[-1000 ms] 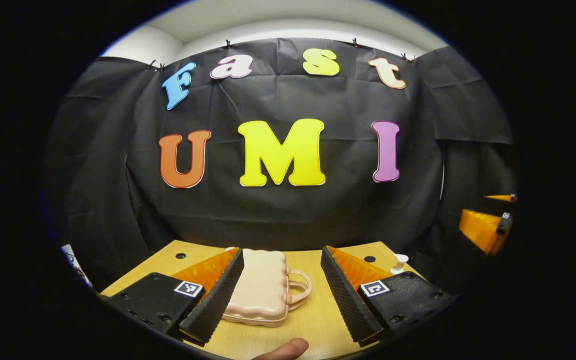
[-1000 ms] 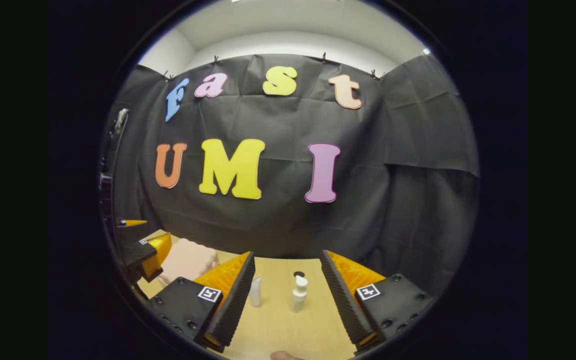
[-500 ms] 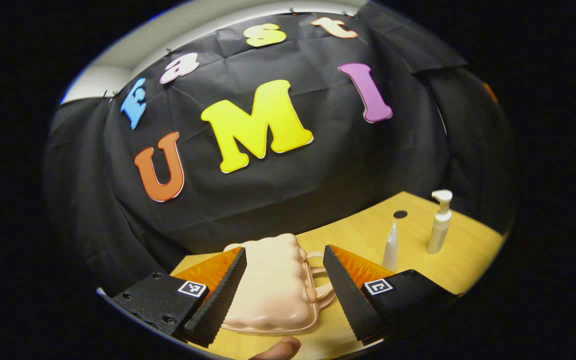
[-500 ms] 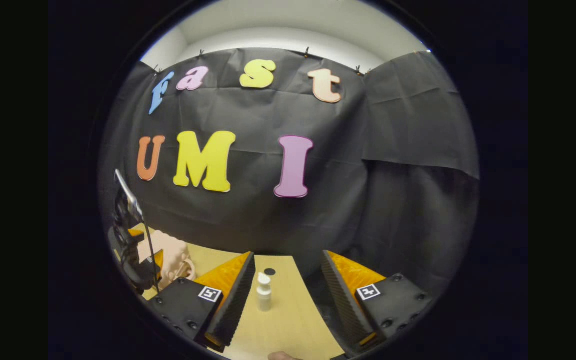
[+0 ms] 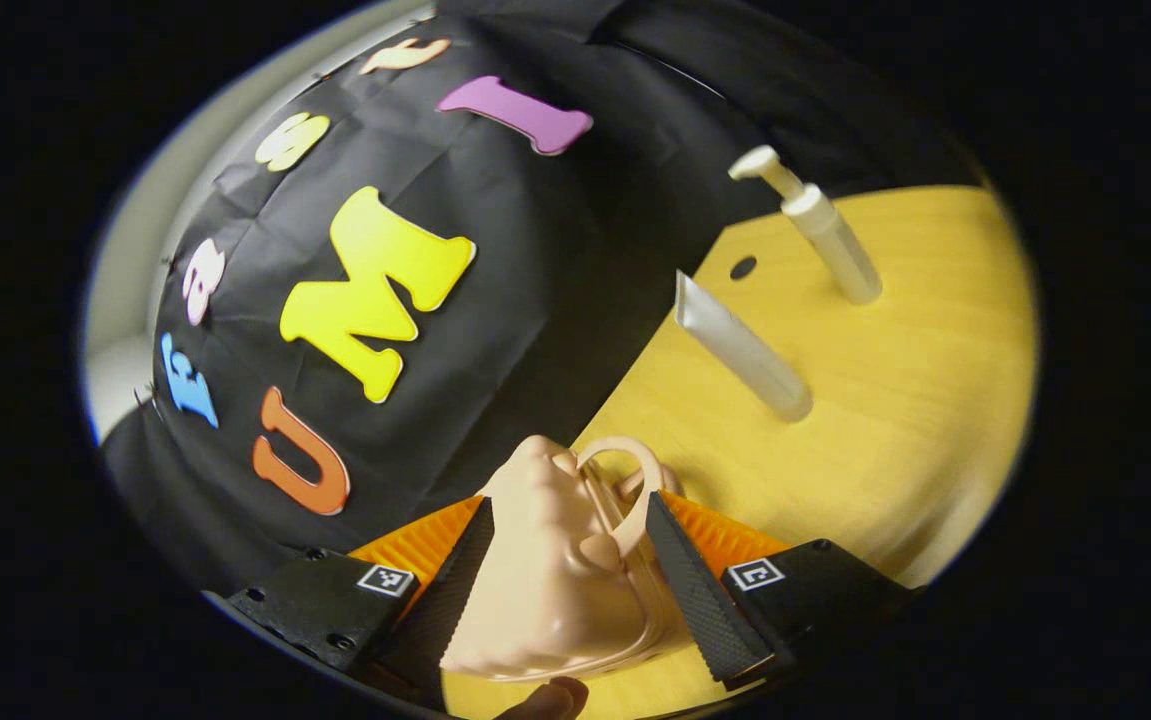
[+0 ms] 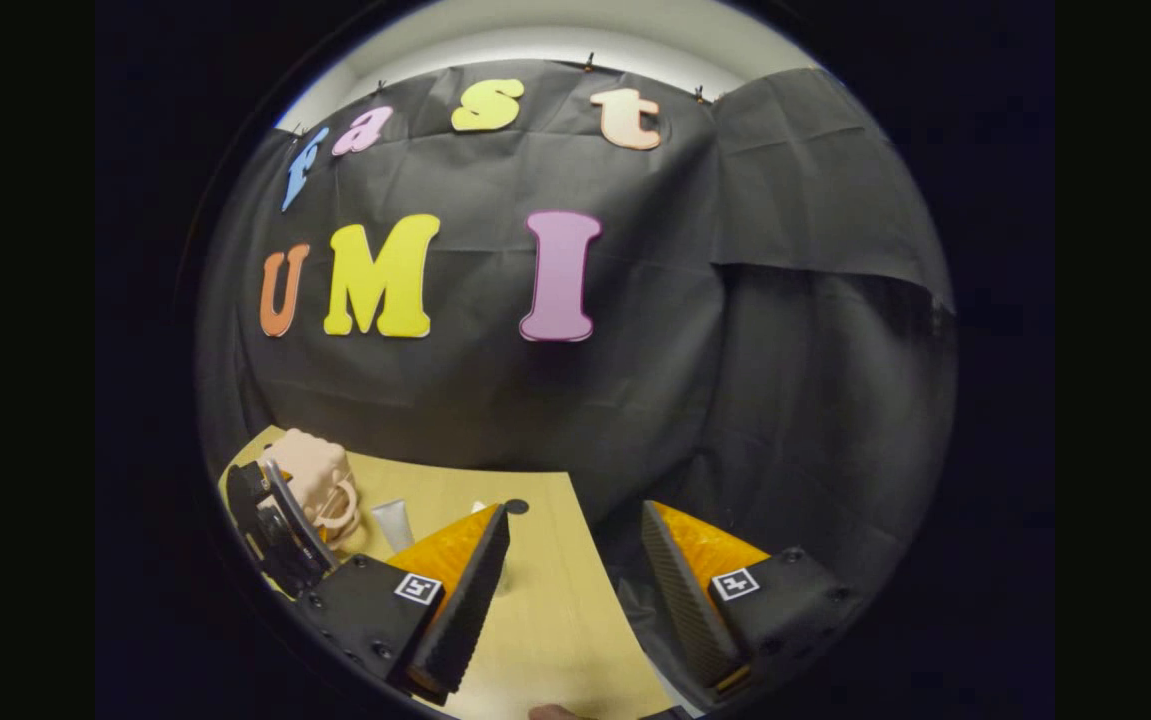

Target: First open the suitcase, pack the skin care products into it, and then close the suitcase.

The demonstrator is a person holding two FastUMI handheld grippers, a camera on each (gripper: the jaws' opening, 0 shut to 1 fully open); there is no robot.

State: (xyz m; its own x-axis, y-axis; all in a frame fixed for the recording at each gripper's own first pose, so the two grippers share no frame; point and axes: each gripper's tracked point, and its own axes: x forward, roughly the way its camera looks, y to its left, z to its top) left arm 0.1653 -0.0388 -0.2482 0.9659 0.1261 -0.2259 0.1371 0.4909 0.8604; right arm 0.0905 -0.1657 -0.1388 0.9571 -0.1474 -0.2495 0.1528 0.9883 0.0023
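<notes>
A small peach suitcase (image 5: 545, 590) lies closed on the wooden table (image 5: 915, 400), its handle (image 5: 625, 475) toward the bottles. My left gripper (image 5: 570, 600) is open and rolled sideways, and the case sits between its fingers. A white tube (image 5: 740, 350) and a white pump bottle (image 5: 825, 235) stand farther along the table. In the right gripper view, my right gripper (image 6: 570, 600) is open over the table (image 6: 555, 630) with nothing between its fingers. At its left are the left gripper (image 6: 275, 525), the suitcase (image 6: 310, 475) and the tube (image 6: 393, 522).
A dark round hole (image 5: 743, 268) marks the tabletop near the tube, seen as the hole (image 6: 516, 507) in the right gripper view. The black cloth wall hangs close behind the table. The table's right edge (image 6: 625, 620) runs under my right gripper. A thumb (image 5: 545, 700) shows at the bottom.
My left gripper has rolled sideways and moved forward, so the suitcase now sits deep between its fingers. My right gripper swung right; the pump bottle slid behind its left finger.
</notes>
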